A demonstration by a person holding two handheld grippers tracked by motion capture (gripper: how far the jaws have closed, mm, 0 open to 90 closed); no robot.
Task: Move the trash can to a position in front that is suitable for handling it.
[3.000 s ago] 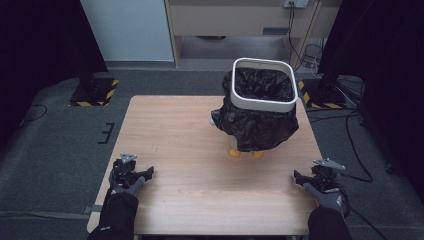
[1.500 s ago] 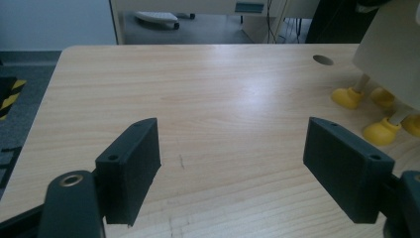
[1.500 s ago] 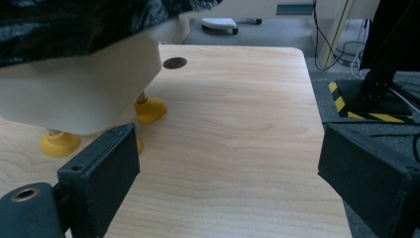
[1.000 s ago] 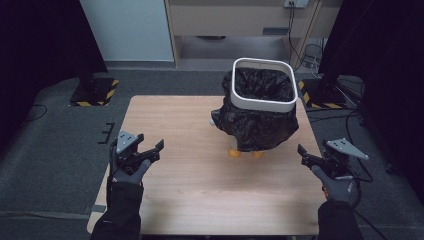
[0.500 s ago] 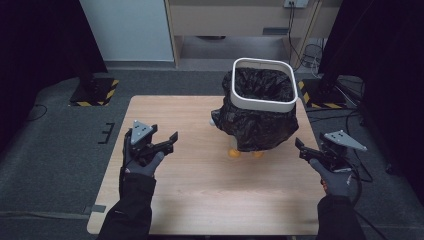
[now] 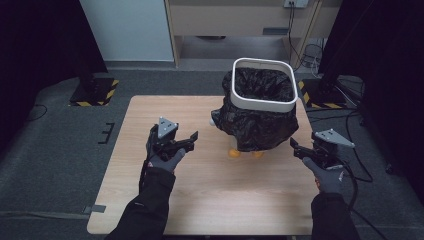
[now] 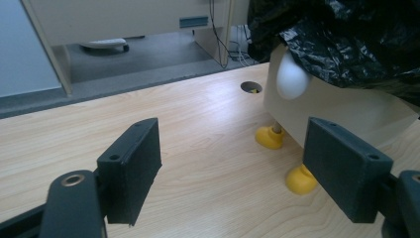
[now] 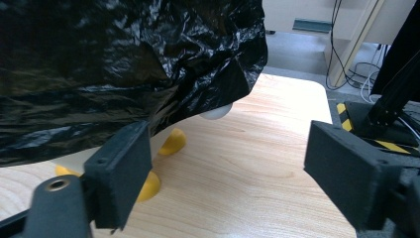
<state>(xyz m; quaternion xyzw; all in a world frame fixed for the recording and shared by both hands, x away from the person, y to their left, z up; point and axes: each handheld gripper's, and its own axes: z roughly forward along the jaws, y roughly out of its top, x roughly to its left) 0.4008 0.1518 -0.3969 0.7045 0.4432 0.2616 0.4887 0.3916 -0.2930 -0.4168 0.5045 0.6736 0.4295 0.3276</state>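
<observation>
Two grippers flank one small bin on the pale wooden table (image 6: 165,200), which spans the middle of the high view. Right of centre in that view stands the cream bin with a white square rim (image 6: 263,85), yellow duck-like feet and a crinkled black plastic liner (image 6: 260,125) draped over its sides. At centre left the left gripper (image 6: 186,141) hovers with jaws apart and empty, aimed at the bin. At lower right the right gripper (image 6: 296,146) has just been closing its jaws somewhat, yet they stand apart with nothing between them. My worry: the bin looks light and perched on little feet (image 7: 301,179), so a one-sided tug on the slippery liner could tip or drag it, or tear the plastic.
</observation>
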